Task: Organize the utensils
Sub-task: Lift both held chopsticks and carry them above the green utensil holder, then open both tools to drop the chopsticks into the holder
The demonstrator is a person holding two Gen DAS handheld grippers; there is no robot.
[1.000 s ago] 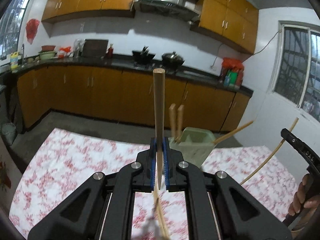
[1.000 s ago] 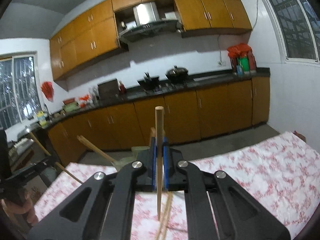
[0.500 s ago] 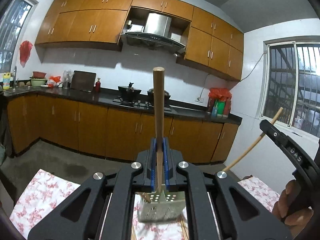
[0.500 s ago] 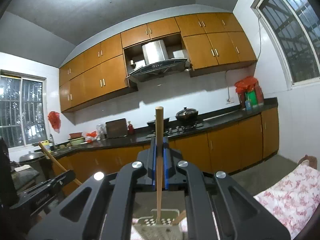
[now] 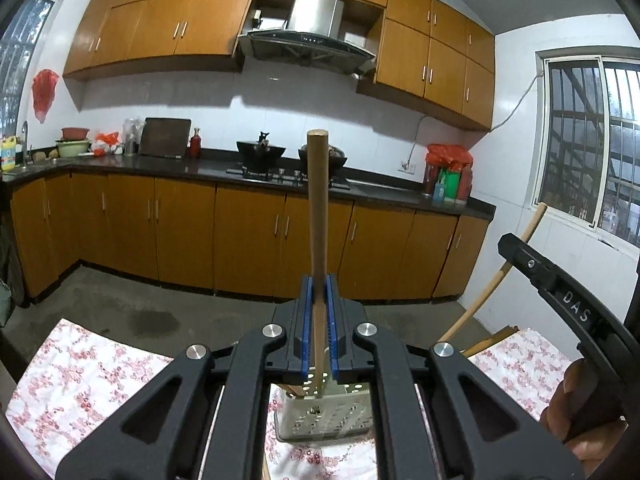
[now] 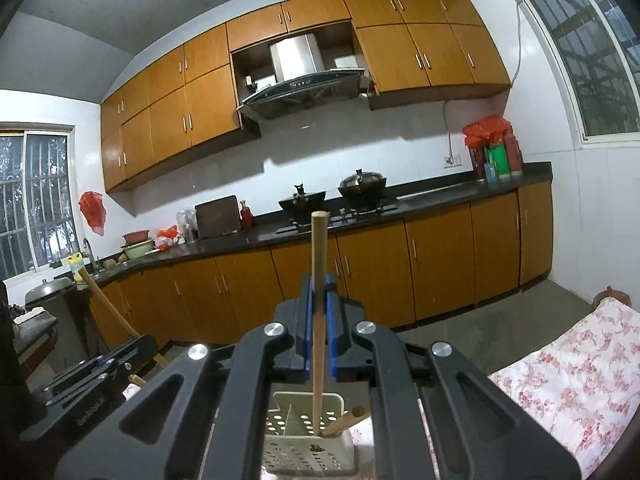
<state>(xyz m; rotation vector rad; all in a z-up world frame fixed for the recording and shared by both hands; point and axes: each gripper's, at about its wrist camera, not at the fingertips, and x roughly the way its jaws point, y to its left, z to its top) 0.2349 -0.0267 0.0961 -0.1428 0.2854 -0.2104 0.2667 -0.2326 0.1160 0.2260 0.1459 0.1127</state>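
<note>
My left gripper (image 5: 318,308) is shut on a thick wooden utensil handle (image 5: 318,216) that stands upright, its lower end reaching into a pale perforated utensil holder (image 5: 324,420) on the floral cloth. My right gripper (image 6: 318,308) is shut on a thinner wooden stick (image 6: 319,264), whose lower tip sits inside the same holder (image 6: 308,440). Another wooden handle (image 6: 346,420) leans in the holder. The right gripper also shows at the right edge of the left wrist view (image 5: 560,292), with its stick (image 5: 496,276).
A table with a pink floral cloth (image 5: 88,376) lies below both grippers. Behind it are orange kitchen cabinets (image 5: 248,240), a dark counter with pots (image 5: 260,156) and a range hood (image 5: 308,36). A window (image 5: 592,152) is at the right.
Both grippers have lifted and tilted up from the table, then come down over the holder. The two held sticks now have their lower ends inside the holder.
</note>
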